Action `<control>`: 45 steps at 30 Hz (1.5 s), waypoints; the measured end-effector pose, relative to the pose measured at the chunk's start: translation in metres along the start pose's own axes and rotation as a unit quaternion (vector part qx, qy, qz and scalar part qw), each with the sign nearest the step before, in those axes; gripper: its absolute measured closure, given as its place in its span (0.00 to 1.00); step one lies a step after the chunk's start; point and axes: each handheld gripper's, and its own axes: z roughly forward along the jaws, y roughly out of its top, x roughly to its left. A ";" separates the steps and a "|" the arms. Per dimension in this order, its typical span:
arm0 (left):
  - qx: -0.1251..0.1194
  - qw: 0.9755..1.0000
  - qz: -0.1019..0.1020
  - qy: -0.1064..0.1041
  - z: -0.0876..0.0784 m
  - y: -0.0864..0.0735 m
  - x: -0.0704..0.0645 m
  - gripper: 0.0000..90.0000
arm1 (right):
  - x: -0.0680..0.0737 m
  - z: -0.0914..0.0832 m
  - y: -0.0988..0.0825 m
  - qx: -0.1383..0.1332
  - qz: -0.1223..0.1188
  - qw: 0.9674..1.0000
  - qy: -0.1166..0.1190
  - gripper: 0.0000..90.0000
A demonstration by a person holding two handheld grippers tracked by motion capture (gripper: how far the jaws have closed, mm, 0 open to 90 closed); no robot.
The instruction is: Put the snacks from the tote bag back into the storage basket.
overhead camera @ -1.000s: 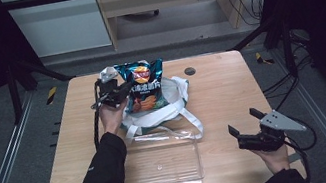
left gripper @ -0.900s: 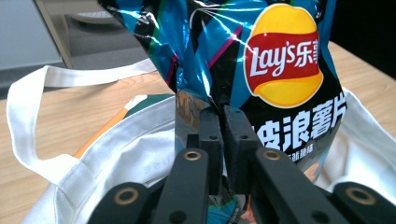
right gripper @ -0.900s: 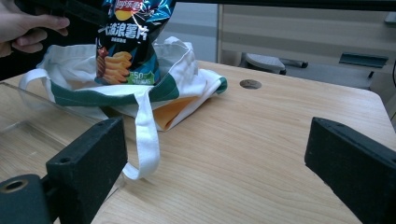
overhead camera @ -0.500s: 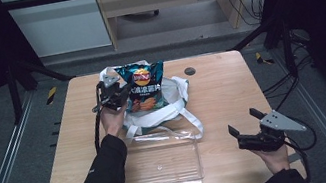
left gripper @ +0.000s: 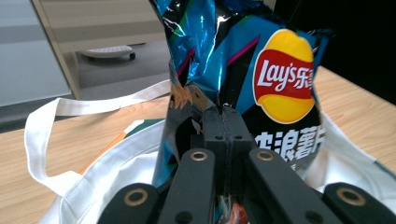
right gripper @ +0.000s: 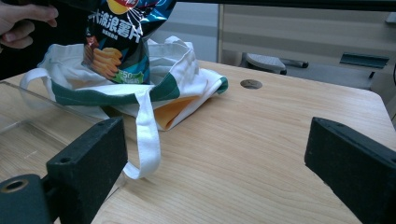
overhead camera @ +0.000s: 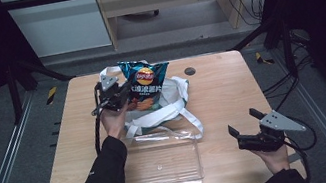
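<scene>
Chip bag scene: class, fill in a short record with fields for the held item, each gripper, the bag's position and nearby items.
held item: chip bag, blue
left gripper: shut on the chip bag's edge
right gripper: open, holding nothing, over the table
bag position: upright, above the tote bag
nearby: clear tray in front of the tote bag

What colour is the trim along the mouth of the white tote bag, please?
Dark green trim on the tote bag, best in the right gripper view.

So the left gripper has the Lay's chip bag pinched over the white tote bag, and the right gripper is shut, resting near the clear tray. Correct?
Not quite: the right gripper is open, its jaws standing wide apart with nothing between them, as the right gripper view shows. The left gripper does pinch the Lay's chip bag over the white tote bag.
</scene>
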 end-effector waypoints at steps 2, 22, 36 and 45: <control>-0.007 1.000 -0.002 -0.002 -0.003 0.001 0.000 1.00 | 0.000 0.000 0.000 0.000 0.000 1.000 0.000 0.07; -0.085 0.996 0.021 -0.006 -0.051 0.019 -0.009 1.00 | 0.000 0.000 0.000 0.000 0.000 1.000 0.000 0.07; -0.118 0.992 0.029 -0.027 -0.079 0.032 -0.020 1.00 | 0.000 -0.001 0.000 -0.002 0.002 1.000 -0.001 0.07; -0.138 0.989 0.040 -0.040 -0.109 0.036 -0.034 1.00 | -0.002 -0.001 0.000 -0.005 0.002 1.000 -0.003 0.07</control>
